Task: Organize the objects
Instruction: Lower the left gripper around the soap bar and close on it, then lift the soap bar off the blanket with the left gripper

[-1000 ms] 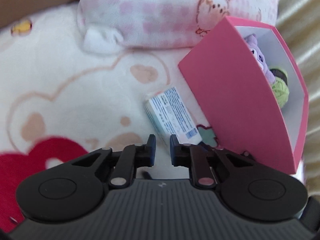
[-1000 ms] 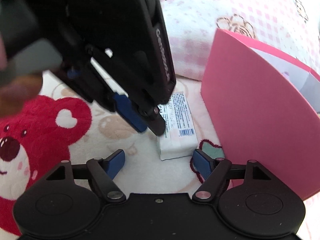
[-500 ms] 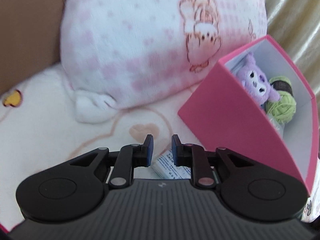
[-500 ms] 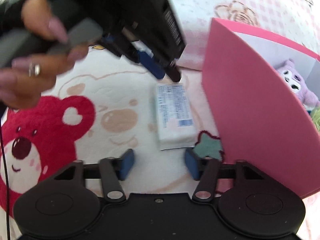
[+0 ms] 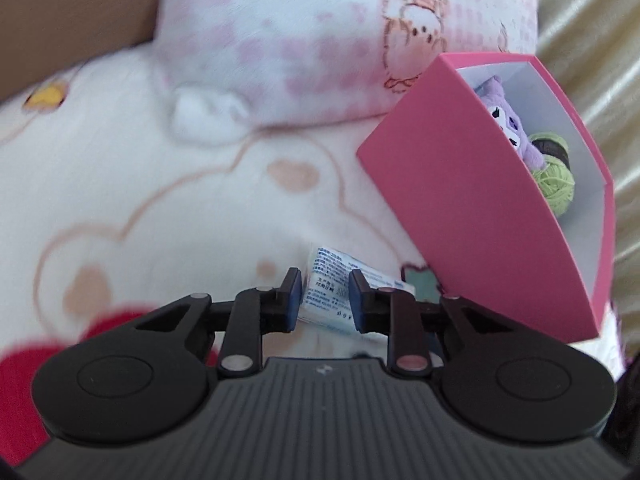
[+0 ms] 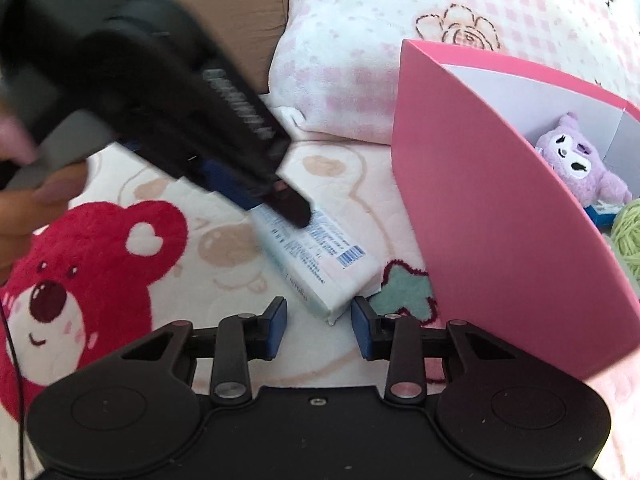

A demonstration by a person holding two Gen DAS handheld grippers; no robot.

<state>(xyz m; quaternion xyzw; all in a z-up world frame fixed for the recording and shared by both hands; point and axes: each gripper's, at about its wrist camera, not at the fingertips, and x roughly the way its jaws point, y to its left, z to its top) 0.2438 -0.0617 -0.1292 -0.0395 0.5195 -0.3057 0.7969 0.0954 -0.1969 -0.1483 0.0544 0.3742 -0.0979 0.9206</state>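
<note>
A white tissue pack (image 6: 316,258) with blue print lies on the bear-print blanket, beside a pink box (image 6: 500,216). It also shows in the left wrist view (image 5: 326,292). My left gripper (image 5: 323,300) has its jaws slightly apart over the pack's far end, and its fingertips (image 6: 294,208) rest on the pack. My right gripper (image 6: 318,326) is open, its jaws on either side of the pack's near corner. The pink box (image 5: 472,200) holds a purple plush toy (image 6: 580,164) and a green yarn ball (image 5: 554,182).
A pink checked pillow (image 5: 320,40) lies behind the box. A red bear print (image 6: 80,264) is on the blanket at the left. A brown headboard (image 5: 60,12) stands at the far left. A teal flower print (image 6: 404,288) lies by the box's foot.
The left gripper swung up toward the pillow, then came back down onto the pack's far end. The right gripper's jaws narrowed and moved closer to the pack, which has turned slantwise.
</note>
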